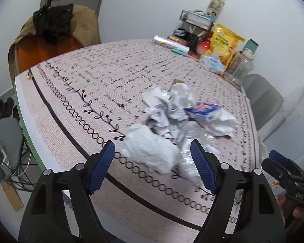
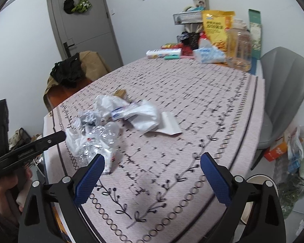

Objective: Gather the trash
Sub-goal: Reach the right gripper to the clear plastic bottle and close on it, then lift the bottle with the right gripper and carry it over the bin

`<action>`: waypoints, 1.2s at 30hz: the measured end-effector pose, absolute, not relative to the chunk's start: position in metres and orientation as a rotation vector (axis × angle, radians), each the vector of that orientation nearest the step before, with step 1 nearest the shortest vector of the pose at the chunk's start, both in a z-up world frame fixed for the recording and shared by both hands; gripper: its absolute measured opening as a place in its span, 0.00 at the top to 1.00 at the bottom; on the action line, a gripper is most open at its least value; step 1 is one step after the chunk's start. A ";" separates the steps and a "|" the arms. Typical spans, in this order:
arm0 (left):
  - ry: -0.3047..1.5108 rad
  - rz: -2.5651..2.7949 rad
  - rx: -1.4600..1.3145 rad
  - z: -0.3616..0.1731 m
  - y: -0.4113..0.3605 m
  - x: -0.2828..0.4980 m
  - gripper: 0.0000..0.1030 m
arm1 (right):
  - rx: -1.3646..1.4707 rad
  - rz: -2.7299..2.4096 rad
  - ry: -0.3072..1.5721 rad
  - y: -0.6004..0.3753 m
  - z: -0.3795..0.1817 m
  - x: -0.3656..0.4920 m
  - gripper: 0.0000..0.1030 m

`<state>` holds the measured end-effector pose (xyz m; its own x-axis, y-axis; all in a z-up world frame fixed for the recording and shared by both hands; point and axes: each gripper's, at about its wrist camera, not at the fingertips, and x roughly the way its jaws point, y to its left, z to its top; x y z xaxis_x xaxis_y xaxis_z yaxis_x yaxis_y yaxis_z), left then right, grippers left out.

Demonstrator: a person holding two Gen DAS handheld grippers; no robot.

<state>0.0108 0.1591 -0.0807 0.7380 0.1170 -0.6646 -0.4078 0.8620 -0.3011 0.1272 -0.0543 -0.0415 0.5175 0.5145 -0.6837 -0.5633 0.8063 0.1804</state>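
Observation:
A pile of trash lies on the patterned tablecloth (image 1: 75, 93): a crumpled white tissue (image 1: 150, 148), crushed clear plastic (image 1: 189, 158), crumpled printed paper (image 1: 162, 117), a blue-and-pink wrapper (image 1: 204, 110) and a white bag (image 1: 223, 123). My left gripper (image 1: 153, 166) is open and empty, just in front of the tissue. In the right wrist view the pile shows as crushed plastic (image 2: 99, 139), a white bag (image 2: 143, 115) and a flat white paper (image 2: 170, 124). My right gripper (image 2: 151, 179) is open and empty over the bare cloth (image 2: 192, 101), right of the pile.
Snack bags, a tissue pack (image 1: 211, 63), a clear jar (image 1: 240, 66) and boxes crowd the far table corner. A chair draped with clothes (image 1: 56, 30) stands at the far left, a grey chair (image 2: 283, 93) at the right. Bags lie on the floor (image 2: 293, 151).

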 end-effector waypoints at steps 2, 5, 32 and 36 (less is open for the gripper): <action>0.692 0.299 -0.471 -0.086 0.164 0.015 0.26 | -0.073 0.666 0.815 -0.046 -0.046 0.129 0.10; 0.706 0.290 -0.505 -0.095 0.171 0.023 0.42 | -0.075 0.693 0.845 -0.033 -0.053 0.132 0.10; 0.617 0.316 -0.537 -0.061 0.187 -0.016 0.91 | -0.014 0.946 1.062 0.060 -0.091 0.149 0.65; 0.611 0.298 -0.523 -0.056 0.177 -0.012 0.91 | -0.033 0.957 1.025 0.046 -0.079 0.140 0.68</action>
<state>-0.0123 0.1766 -0.0559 0.7827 0.1126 -0.6122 -0.4130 0.8298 -0.3754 0.1399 0.0462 -0.0794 0.1678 0.6580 -0.7341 -0.6867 0.6123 0.3918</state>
